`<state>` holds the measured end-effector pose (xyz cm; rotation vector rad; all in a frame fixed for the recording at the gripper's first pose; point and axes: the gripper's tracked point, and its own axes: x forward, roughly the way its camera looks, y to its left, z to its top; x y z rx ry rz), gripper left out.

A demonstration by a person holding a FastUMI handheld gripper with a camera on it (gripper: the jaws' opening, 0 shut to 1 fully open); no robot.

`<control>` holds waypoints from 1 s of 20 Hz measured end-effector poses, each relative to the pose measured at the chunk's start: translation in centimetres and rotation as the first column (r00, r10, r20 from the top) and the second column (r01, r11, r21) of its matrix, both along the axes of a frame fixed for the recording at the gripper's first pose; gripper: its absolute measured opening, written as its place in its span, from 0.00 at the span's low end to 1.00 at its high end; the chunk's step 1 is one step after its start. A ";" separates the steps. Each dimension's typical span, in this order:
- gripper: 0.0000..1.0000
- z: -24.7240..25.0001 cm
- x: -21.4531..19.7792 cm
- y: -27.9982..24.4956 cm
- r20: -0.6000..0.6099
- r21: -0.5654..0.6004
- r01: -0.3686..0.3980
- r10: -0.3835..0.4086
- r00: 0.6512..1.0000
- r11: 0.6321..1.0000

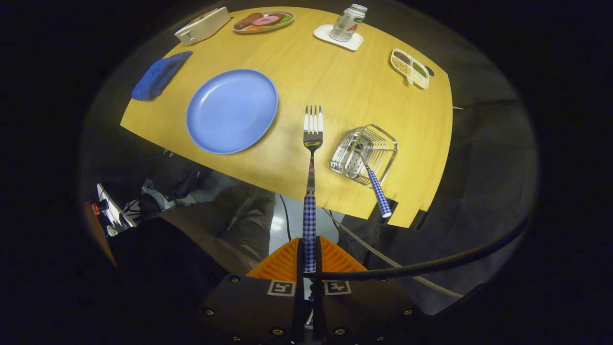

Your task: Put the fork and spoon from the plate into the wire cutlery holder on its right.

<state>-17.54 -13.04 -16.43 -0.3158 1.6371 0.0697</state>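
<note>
My gripper (310, 261) is shut on the checked handle of a fork (312, 143), which sticks straight out ahead with its tines over the wooden table (335, 81). I am held high above the table. The blue plate (232, 110) lies bare to the left of the fork's tines. Right of the tines stands the wire cutlery holder (366, 151), with a second piece of cutlery (378, 191) in it, its checked handle leaning out toward the table's near edge; its head is hidden inside the wires.
A blue cloth (159, 75) lies left of the plate. Along the far edge sit a white box (203, 25), an oval dish of food (263, 21), a can on a white coaster (347, 24) and a divided condiment dish (410, 68). A black cable (431, 263) crosses just ahead of the fingers.
</note>
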 end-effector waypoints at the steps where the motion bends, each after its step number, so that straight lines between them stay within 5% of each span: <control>1: 0.08 0.4 -0.2 -0.8 -0.010 -0.009 0.001 -0.001 1.000 1.000; 9: 0.08 2.1 -0.3 -6.1 -0.185 -0.069 -0.036 0.023 0.983 0.997; 20: 0.08 1.1 2.7 -7.7 -0.432 -0.088 -0.026 -0.015 0.902 0.996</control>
